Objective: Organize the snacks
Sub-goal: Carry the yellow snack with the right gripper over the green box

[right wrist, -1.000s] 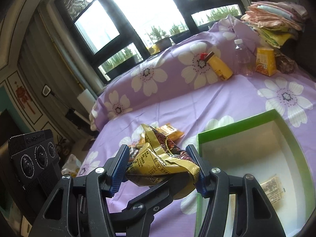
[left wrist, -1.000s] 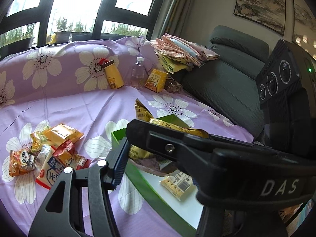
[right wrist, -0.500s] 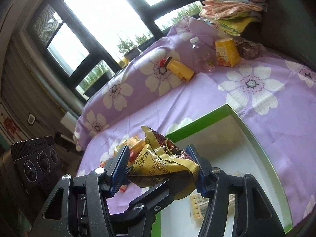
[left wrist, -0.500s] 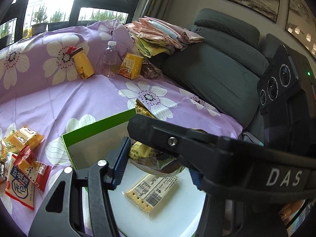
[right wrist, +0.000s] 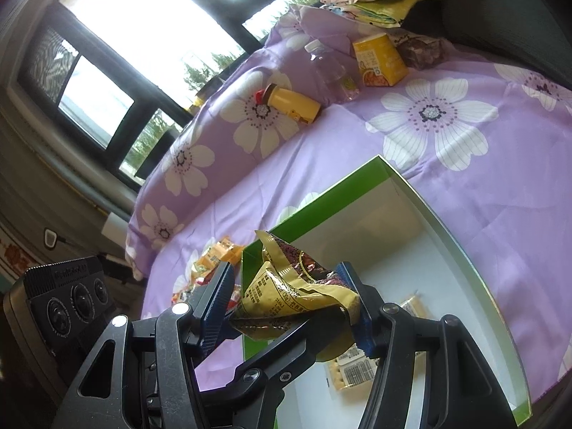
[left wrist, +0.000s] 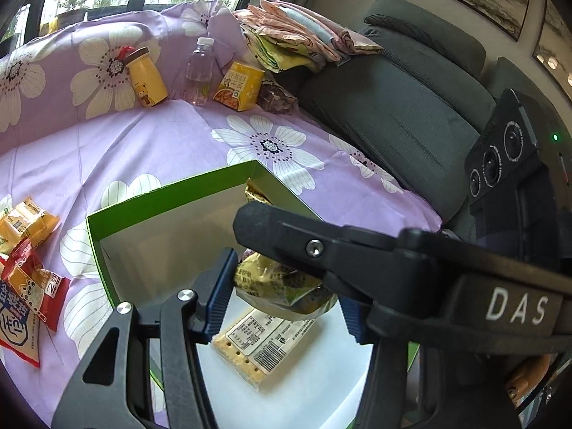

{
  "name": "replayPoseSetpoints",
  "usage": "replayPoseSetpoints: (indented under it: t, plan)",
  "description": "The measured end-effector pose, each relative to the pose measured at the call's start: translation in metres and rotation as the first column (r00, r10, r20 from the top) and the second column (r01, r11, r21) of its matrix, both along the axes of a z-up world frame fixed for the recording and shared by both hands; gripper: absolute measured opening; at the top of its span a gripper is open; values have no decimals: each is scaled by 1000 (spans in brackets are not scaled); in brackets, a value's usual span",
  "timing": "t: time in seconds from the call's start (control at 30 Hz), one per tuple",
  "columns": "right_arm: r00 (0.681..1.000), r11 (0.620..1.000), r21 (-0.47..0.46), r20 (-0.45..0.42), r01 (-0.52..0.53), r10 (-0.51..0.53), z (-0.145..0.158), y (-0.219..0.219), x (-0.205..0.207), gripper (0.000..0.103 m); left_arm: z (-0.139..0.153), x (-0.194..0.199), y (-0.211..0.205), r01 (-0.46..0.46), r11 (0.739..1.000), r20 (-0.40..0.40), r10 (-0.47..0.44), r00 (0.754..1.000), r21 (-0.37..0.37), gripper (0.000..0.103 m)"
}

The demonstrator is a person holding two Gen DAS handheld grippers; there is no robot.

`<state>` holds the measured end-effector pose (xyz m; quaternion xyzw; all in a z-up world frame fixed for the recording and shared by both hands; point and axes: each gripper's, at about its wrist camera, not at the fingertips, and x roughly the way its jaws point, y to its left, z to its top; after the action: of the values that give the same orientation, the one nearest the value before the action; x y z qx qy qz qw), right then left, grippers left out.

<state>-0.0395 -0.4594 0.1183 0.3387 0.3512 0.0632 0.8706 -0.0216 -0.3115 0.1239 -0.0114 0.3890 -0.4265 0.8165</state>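
Now snack bag (right wrist: 296, 300) between both grippers' fingers (right wrist: 218, 296), above box (right wrist: 447, 214)

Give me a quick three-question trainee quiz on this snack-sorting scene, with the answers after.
1. True or false: the green box is empty.
2. The right gripper is shut on: A) water bottle, B) yellow snack bag, C) orange carton?
3. In the left wrist view, on which side of the box do the loose snack packets lie?
Key: 1 false, a cracker pack lies inside. 2 B. 3 Left, on the floral cloth.
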Motion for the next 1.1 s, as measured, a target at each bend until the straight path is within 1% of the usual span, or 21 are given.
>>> replayPoseSetpoints:
  t: [0.07, 0.2, 0.5, 0.57, 0.67, 0.73, 1.1]
  plan:
    - [1000, 1000, 19, -17, 7, -7, -4, -2, 1, 62, -3, 1, 0, -7, 1000, -7, 7, 1000, -3, 53]
    - [999, 1000, 16, -34, 11, -10, -8, -3, 3, 62, -9, 4, 0, -10, 1000, -29, 9, 1000, -8, 53]
    - [998, 999, 39, -67, 19, -16, -16, -6, 7, 62, -15, 10, -5, -13, 1000, -62, 14, 998, 12, 53]
    - [997, 998, 57, -81, 24, -19, -19, -9, 9, 62, -18, 12, -6, -14, 1000, -80, 16, 997, 17, 53]
    - [994, 993, 112, -103, 36, -24, -28, -15, 10, 62, -23, 17, -6, -23, 1000, -128, 24, 992, 16, 52]
    - [994, 992, 126, -113, 31, -16, -32, -17, 12, 62, -26, 18, -6, -22, 1000, -146, 24, 989, 15, 53]
    - [985, 993, 103, -170, 53, -35, -39, -16, 17, 62, -38, 23, -11, -12, 1000, -203, 17, 979, 28, 53]
